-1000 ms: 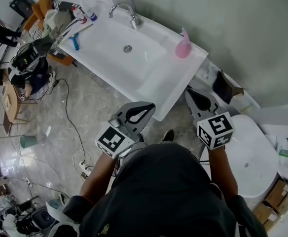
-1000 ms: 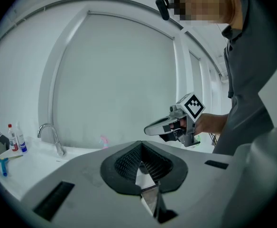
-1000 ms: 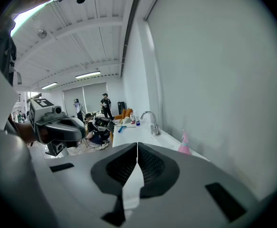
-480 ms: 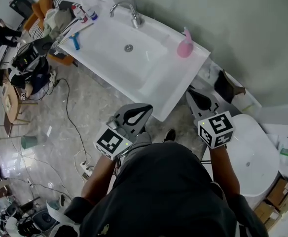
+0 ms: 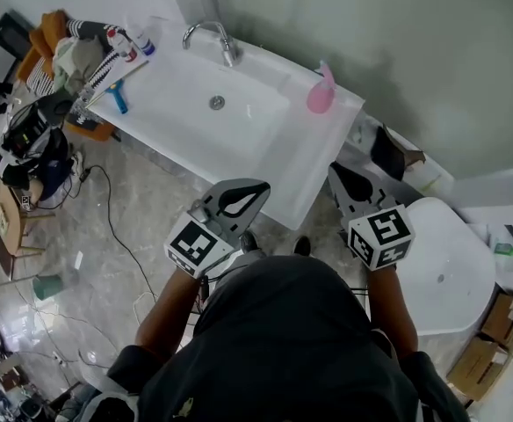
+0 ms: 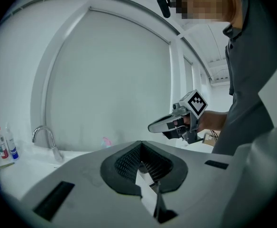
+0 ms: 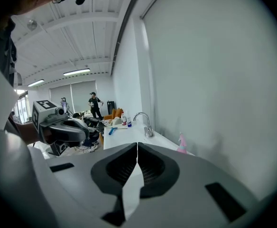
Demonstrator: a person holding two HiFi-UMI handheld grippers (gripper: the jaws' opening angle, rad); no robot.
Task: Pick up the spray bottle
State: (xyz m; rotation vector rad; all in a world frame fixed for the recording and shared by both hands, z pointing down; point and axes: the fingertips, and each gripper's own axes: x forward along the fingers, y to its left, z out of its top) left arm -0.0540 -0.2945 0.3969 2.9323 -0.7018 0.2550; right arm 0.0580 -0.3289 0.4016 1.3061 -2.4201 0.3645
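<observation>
**Both tools closed, spray bottle ahead on the counter**

The pink spray bottle [image 5: 319, 90] stands upright on the back right corner of the white counter [image 5: 293, 161]. It is close to the wall and to the right of the basin [image 5: 195, 104] and the tap [image 5: 211, 37]. Its long axis is vertical, with the nozzle on top. Which way the nozzle faces is too small to tell.

Both tools are short of the counter's front edge and well apart from the bottle. In the head view the bottle lies ahead of them and between their two lines. It is nearer to the right tool [image 5: 334, 170] than to the left tool [image 5: 260, 186], so I judge the right hand the better placed for the reach. In the right gripper view the bottle appears ahead and to the right of the tool's tip.

The jaws of the right tool are pressed together and nothing is between them. The jaws of the left tool also meet along one seam and are empty. To take the upright body from the side, the chosen tool must first open its jaws.
</observation>
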